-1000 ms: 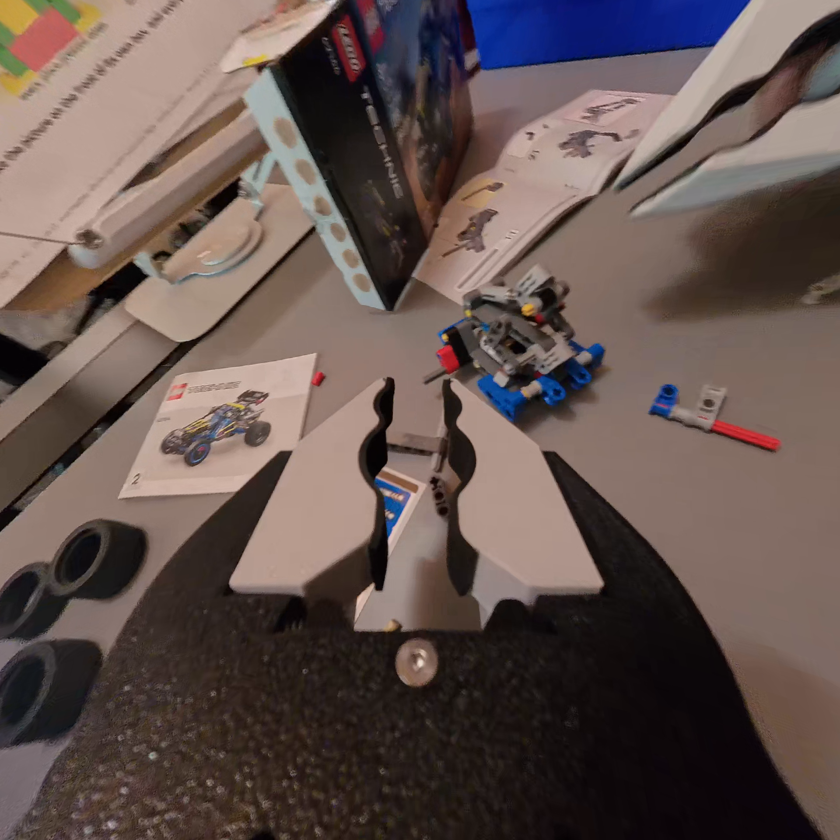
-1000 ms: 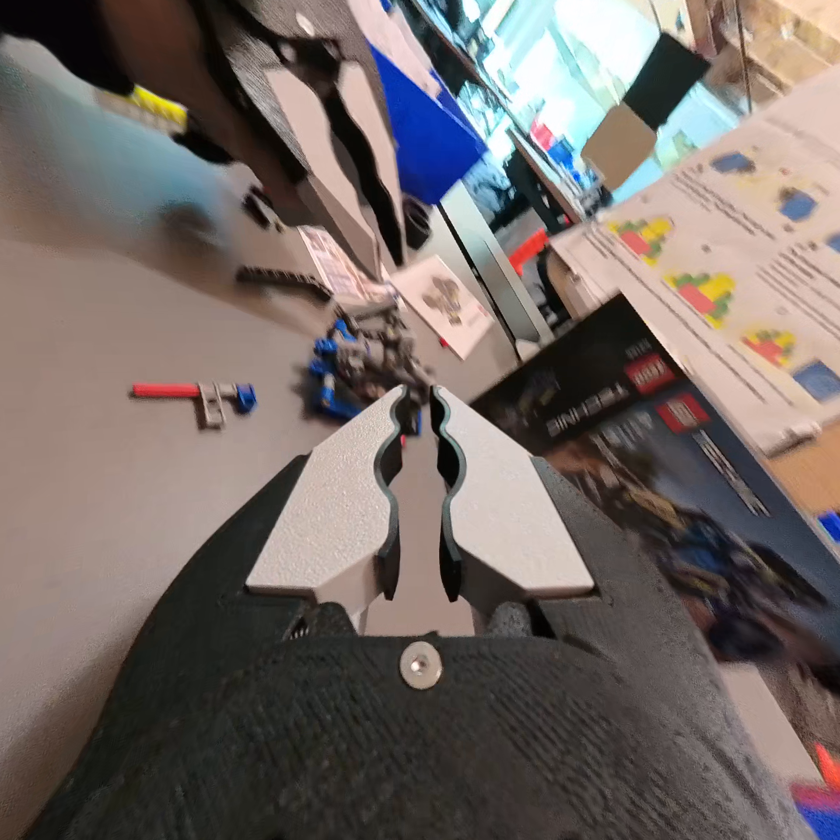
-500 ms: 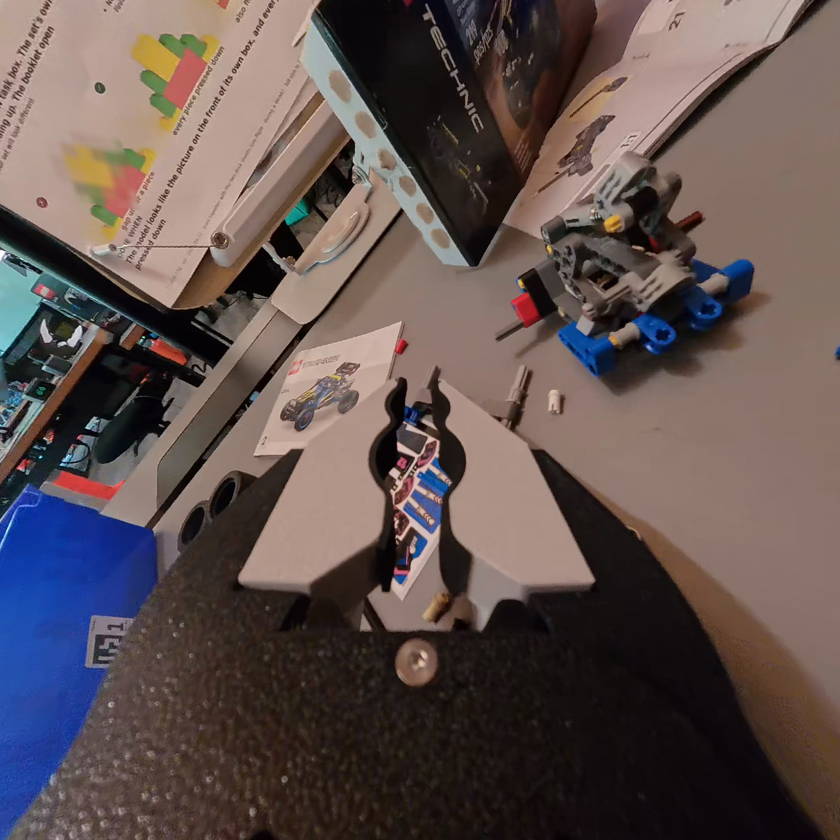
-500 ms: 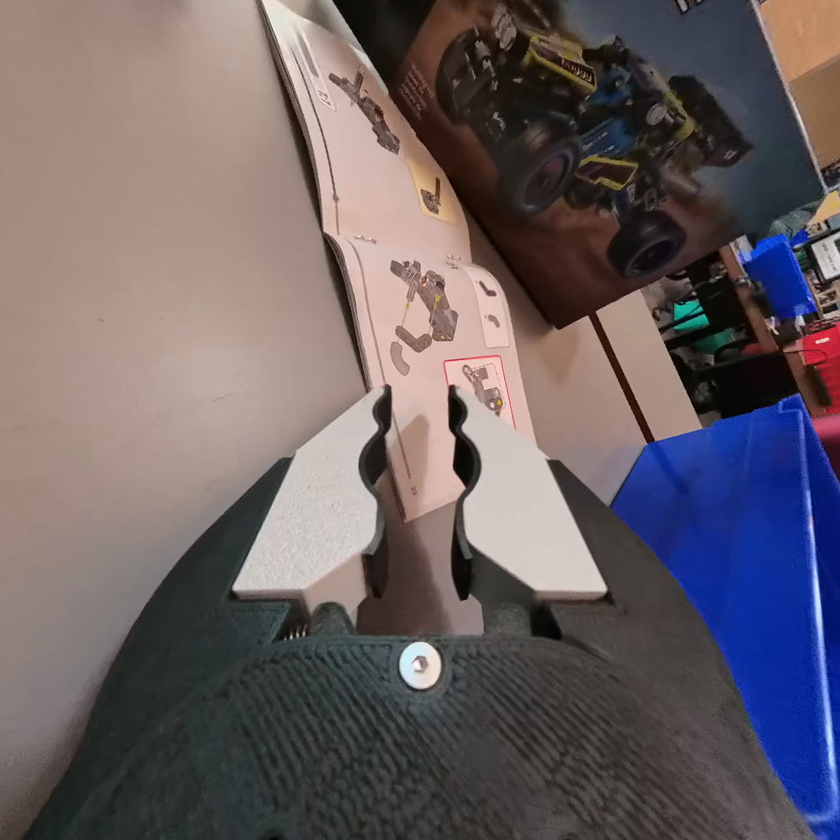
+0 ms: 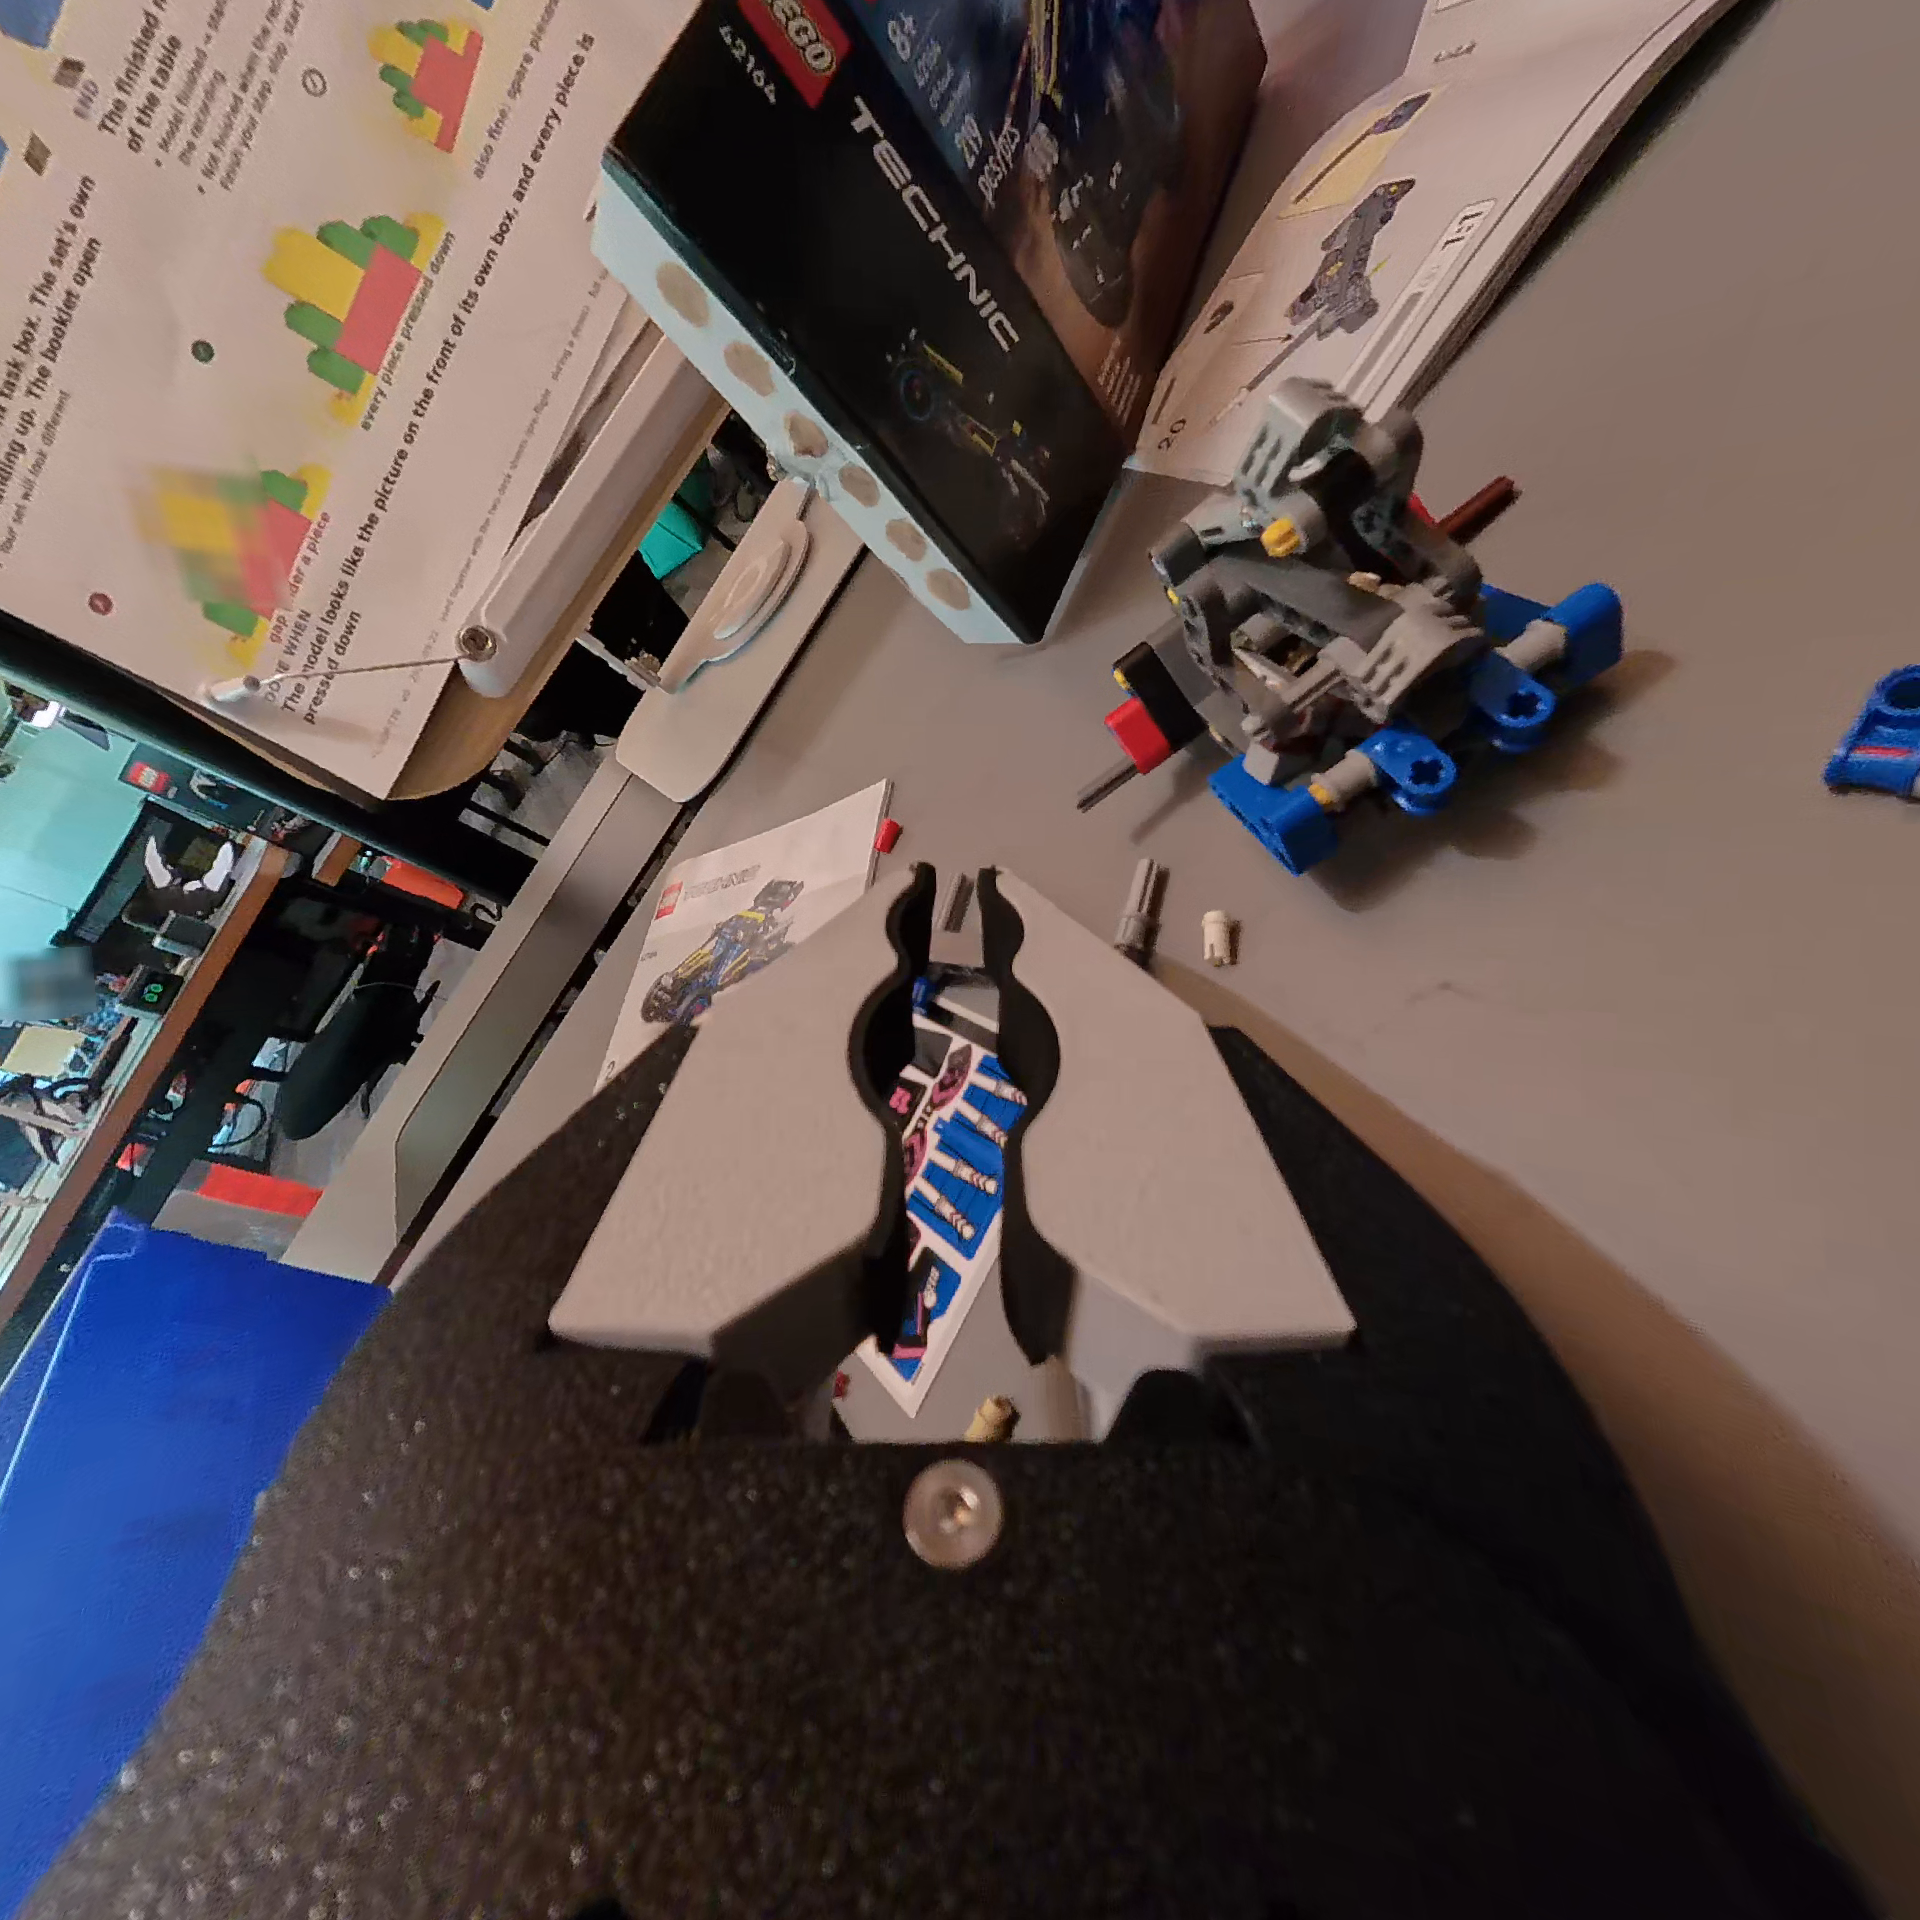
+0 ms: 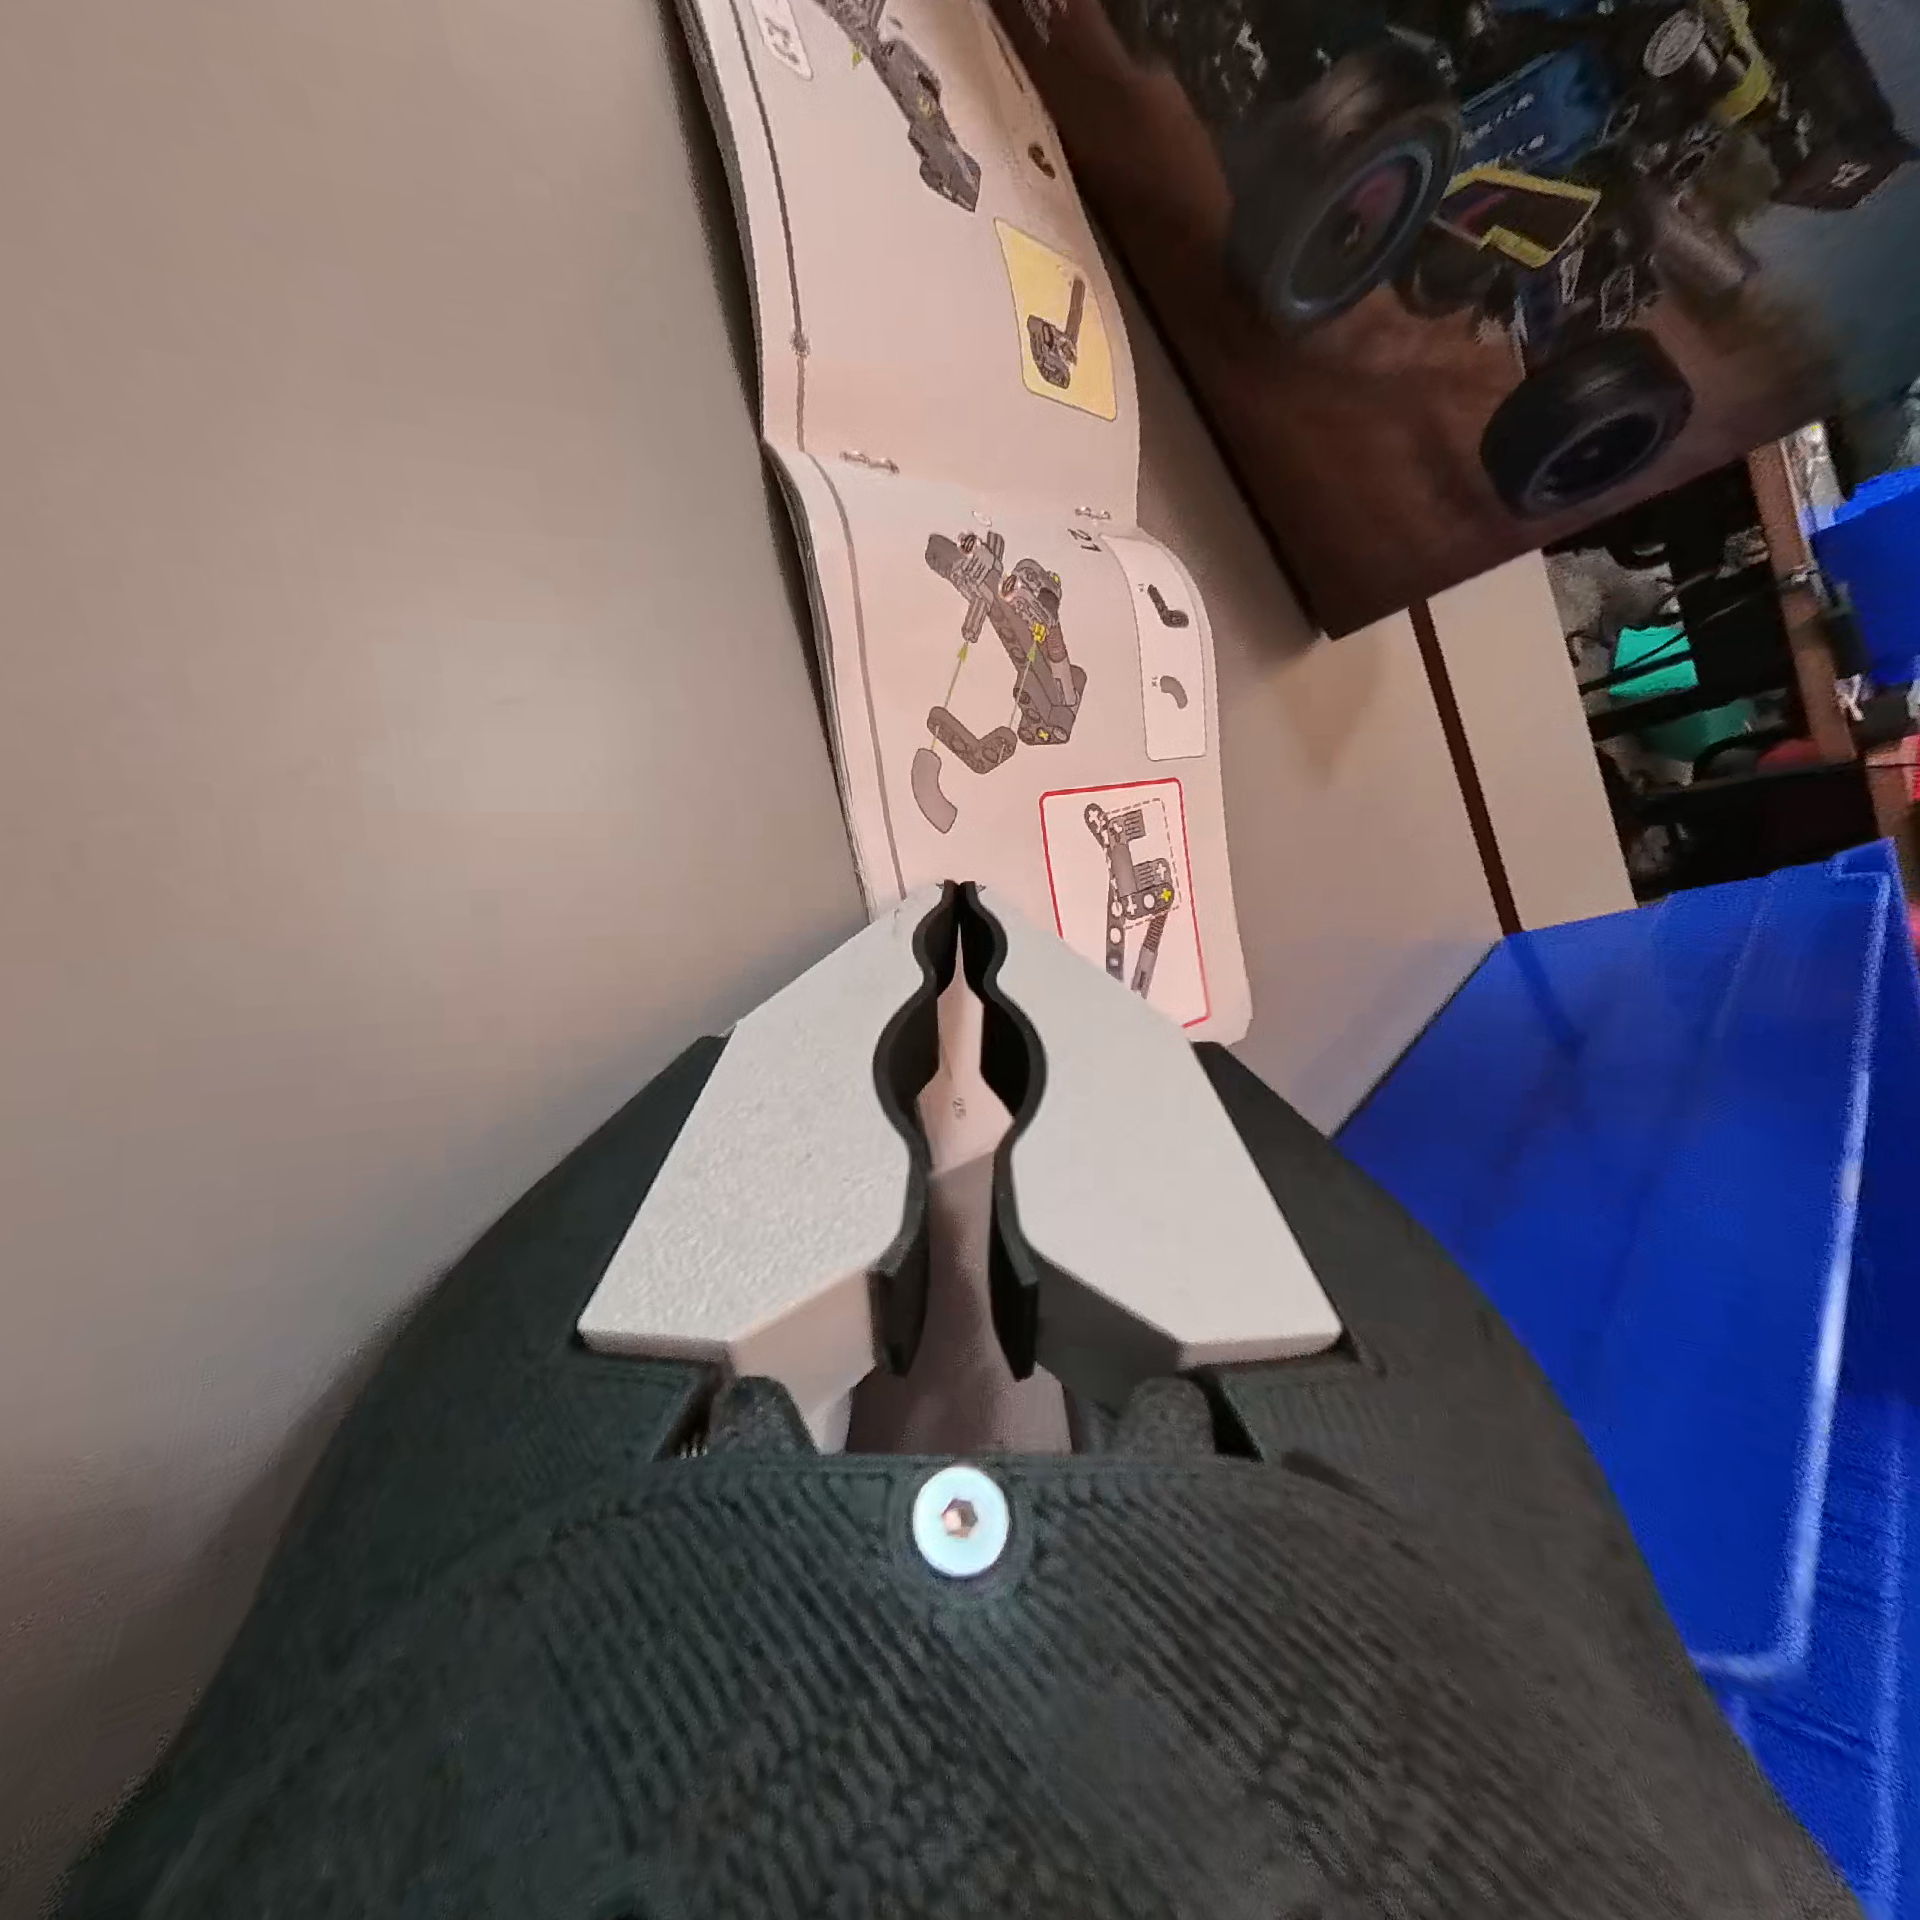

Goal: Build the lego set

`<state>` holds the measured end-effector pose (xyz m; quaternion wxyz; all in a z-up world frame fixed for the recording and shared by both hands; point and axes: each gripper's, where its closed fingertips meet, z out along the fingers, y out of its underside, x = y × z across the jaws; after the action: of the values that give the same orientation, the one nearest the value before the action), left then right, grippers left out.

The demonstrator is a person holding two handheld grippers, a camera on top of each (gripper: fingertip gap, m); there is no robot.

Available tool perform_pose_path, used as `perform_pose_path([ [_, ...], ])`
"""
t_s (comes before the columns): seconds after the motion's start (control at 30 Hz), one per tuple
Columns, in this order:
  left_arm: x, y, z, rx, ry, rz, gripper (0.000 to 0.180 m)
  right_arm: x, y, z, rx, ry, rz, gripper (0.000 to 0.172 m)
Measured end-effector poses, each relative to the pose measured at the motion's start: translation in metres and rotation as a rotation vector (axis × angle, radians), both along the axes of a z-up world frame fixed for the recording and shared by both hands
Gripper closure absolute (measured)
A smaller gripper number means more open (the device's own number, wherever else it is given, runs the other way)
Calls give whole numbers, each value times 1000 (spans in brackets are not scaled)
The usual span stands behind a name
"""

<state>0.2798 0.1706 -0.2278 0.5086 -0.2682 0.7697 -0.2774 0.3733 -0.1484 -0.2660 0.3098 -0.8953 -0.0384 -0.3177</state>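
Your left gripper [image 5: 954, 896]: tips nipped on small grey pin [image 5: 954, 900], frame centre, above sticker sheet [image 5: 951, 1143]. Your right gripper [image 6: 958, 894]: tips together, frame centre, at booklet [image 6: 1039, 675] lower edge; page pinch unclear.

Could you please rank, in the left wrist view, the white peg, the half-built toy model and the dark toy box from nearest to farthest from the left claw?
1. White peg, just right of the left claw's tips.
2. Half-built toy model, farther up and right.
3. Dark toy box, standing beyond, at the top.
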Motion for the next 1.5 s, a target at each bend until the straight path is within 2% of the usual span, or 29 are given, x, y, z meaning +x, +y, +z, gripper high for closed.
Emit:
perform_pose_path([
  [0.03,-1,0,2,0,-6,-2,175,2,-3,5,-5,-34,-16,172],
  [0.1,-3,-4,10,-9,-29,-25,175,-6,11,30,119,-86,13,168],
  [0.17,-7,-10,23,-41,-54,-68,175,-31,47,66,355,-67,117,172],
  [0.23,-12,-24,37,-107,-64,-158,174,-60,90,92,588,31,206,172],
  [0.27,-15,-34,38,-128,-32,-229,172,-73,112,94,635,114,243,172],
  [0.33,-22,-51,36,-131,49,-355,166,-92,151,87,612,213,293,172],
  [0.4,-24,-62,37,-54,76,-461,162,-102,180,80,546,234,328,172],
  [0.53,-16,-75,31,95,181,-576,157,-109,215,62,484,292,377,157],
  [0.63,-13,-83,23,130,254,-626,156,-106,224,51,458,301,394,158],
  [0.77,-10,-85,18,149,262,-656,158,-105,232,48,429,247,427,165],
  [0.97,-10,-82,11,221,283,-643,163,-108,239,45,409,253,470,161],
  [1.1,-7,-81,10,278,254,-620,167,-108,239,44,397,213,469,167],
  [1.23,-8,-79,10,285,265,-614,167,-108,240,43,378,142,463,167],
  [1.5,-11,-79,11,298,255,-626,167,-110,239,45,379,127,451,167],
])
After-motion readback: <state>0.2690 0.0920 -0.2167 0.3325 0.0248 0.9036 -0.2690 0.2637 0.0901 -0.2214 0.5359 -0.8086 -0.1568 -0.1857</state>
